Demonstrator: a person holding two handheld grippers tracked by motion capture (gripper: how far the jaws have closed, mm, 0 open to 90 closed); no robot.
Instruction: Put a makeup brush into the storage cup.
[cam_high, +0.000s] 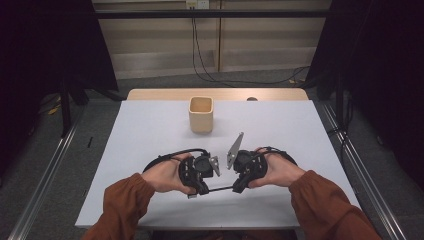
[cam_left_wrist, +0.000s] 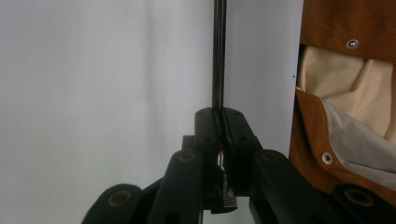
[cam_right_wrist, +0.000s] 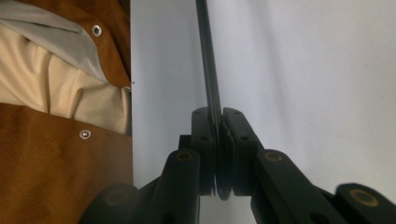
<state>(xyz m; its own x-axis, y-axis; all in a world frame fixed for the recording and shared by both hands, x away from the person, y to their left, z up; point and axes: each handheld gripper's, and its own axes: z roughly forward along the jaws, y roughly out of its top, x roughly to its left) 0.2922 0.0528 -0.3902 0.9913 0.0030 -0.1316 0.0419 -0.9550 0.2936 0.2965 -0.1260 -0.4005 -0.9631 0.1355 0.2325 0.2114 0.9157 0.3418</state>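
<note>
a thin black rod (cam_high: 220, 189) spans between both sets of jaws, each closed tight on 1 end; it looks light, stiff and slippery, best pinched near its tips

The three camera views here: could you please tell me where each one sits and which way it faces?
High view: above the person's side, looking forward and down on the table, beige cup, both forearms.
Left gripper view: rides the left gripper, looking along shut jaws gripping a thin dark rod.
Right gripper view: rides the right gripper, jaws shut on that rod.
Shared: rod, table, brown jacket.
</note>
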